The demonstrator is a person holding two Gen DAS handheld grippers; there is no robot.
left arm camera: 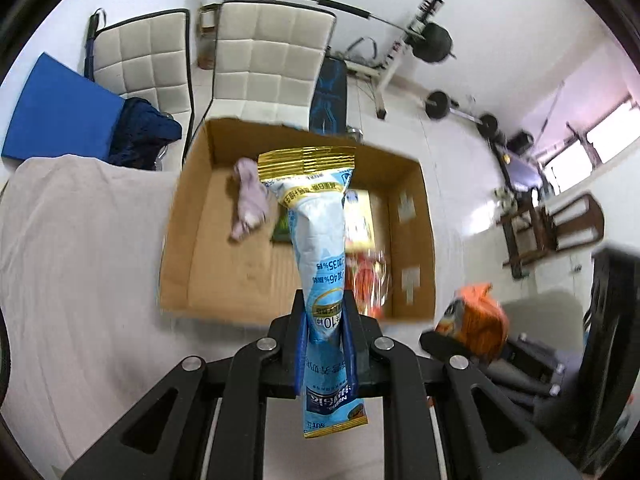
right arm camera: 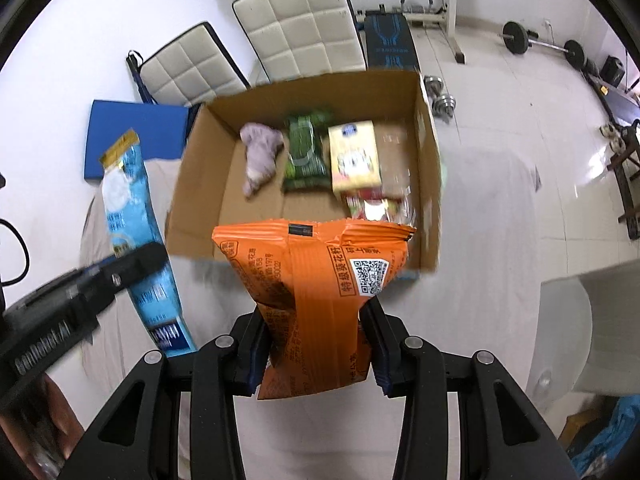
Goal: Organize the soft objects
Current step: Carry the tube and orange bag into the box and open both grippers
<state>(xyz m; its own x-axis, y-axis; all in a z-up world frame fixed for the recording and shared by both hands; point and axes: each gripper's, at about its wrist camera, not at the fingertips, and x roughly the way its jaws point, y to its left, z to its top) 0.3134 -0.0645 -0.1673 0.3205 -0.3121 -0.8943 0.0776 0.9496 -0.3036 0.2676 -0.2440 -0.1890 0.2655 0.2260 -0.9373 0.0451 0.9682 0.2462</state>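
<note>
My left gripper (left arm camera: 325, 300) is shut on a long light-blue packet with a gold top (left arm camera: 320, 236), held above the near edge of an open cardboard box (left arm camera: 200, 248). My right gripper (right arm camera: 316, 304) is shut on an orange snack bag (right arm camera: 316, 280), held just before the box's (right arm camera: 200, 184) near wall. The blue packet (right arm camera: 136, 236) and left gripper (right arm camera: 132, 264) show at left in the right wrist view; the orange bag (left arm camera: 476, 320) shows at right in the left wrist view. Inside the box lie a lilac cloth (right arm camera: 260, 152), a green packet (right arm camera: 306, 156), a yellow pack (right arm camera: 354, 156) and a red-and-clear wrapper (right arm camera: 376, 204).
The box stands on a surface covered with a pale cloth (left arm camera: 80, 260). Behind it are two white padded chairs (left arm camera: 268, 56), a blue mat (left arm camera: 52, 112) and a dark blue garment (left arm camera: 144, 132). A weight bench and barbells (left arm camera: 432, 40) stand at the back right.
</note>
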